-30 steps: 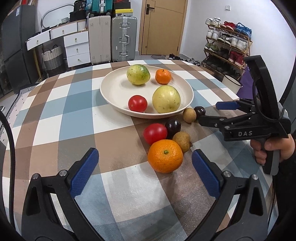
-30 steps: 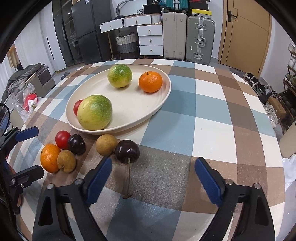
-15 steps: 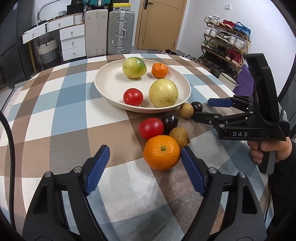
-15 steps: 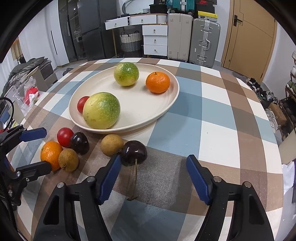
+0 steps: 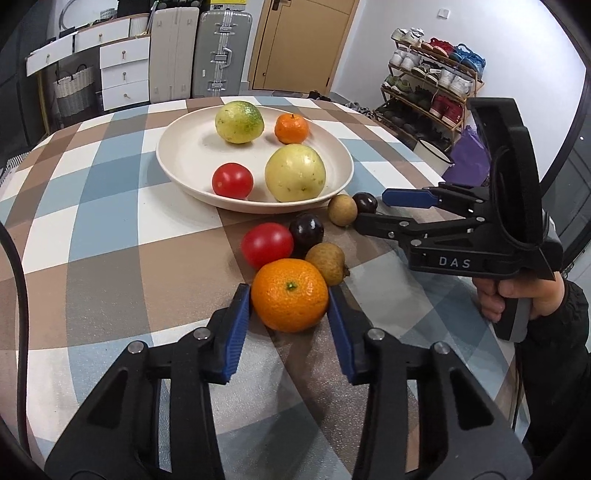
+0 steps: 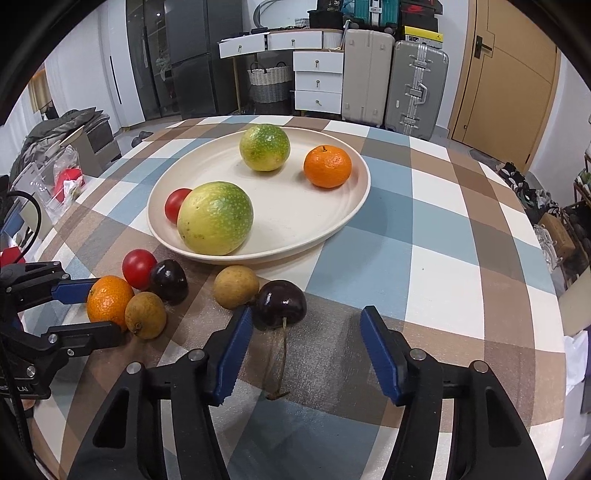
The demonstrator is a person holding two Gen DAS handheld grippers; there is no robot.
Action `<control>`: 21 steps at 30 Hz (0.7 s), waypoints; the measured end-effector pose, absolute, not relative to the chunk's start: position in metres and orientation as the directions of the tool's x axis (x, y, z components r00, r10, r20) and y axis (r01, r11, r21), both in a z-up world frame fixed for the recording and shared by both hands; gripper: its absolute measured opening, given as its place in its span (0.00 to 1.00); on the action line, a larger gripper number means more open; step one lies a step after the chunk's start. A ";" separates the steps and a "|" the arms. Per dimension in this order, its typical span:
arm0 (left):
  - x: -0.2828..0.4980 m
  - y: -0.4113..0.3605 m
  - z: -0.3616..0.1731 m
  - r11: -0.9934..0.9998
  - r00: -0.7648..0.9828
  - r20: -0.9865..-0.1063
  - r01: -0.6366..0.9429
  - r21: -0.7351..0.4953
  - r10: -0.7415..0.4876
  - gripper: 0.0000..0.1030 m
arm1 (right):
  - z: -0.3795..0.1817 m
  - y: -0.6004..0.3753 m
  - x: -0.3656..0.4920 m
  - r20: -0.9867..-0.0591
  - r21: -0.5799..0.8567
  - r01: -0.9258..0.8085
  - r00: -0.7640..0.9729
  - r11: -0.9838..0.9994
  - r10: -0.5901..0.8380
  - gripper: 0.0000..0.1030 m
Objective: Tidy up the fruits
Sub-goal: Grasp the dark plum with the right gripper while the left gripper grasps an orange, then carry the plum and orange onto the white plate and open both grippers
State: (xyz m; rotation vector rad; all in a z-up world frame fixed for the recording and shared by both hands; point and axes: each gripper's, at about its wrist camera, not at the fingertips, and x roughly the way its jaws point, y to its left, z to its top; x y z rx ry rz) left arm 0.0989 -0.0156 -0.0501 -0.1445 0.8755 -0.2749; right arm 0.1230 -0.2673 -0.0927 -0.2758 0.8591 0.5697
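Bright, even indoor light, soft shadows (fisheye edges bend, darken).

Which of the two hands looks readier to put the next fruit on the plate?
Left. The left gripper already has its jaws against both sides of the orange. The right gripper is open, with the dark cherry only beside one jaw. The plate is just beyond.

"DAS" in pale letters on side of right gripper (image 5: 369,210) body; "36" on dark box (image 6: 334,3) atop far suitcases.
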 end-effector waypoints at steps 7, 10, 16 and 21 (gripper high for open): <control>0.096 -0.014 -0.048 0.959 0.623 -0.729 0.169 -0.228 -0.284 0.37 | -0.092 -0.269 0.123 -0.772 0.012 -0.582 0.512 0.813 0.378 0.50; 0.096 -0.014 -0.047 0.959 0.624 -0.728 0.170 -0.226 -0.282 0.37 | -0.091 -0.268 0.122 -0.768 0.022 -0.591 0.506 0.806 0.392 0.42; 0.095 -0.014 -0.046 0.960 0.626 -0.728 0.165 -0.228 -0.280 0.37 | -0.089 -0.264 0.117 -0.759 0.022 -0.619 0.501 0.785 0.416 0.25; 0.095 -0.012 -0.046 0.960 0.628 -0.727 0.159 -0.231 -0.279 0.37 | -0.089 -0.264 0.116 -0.759 0.014 -0.620 0.504 0.784 0.413 0.25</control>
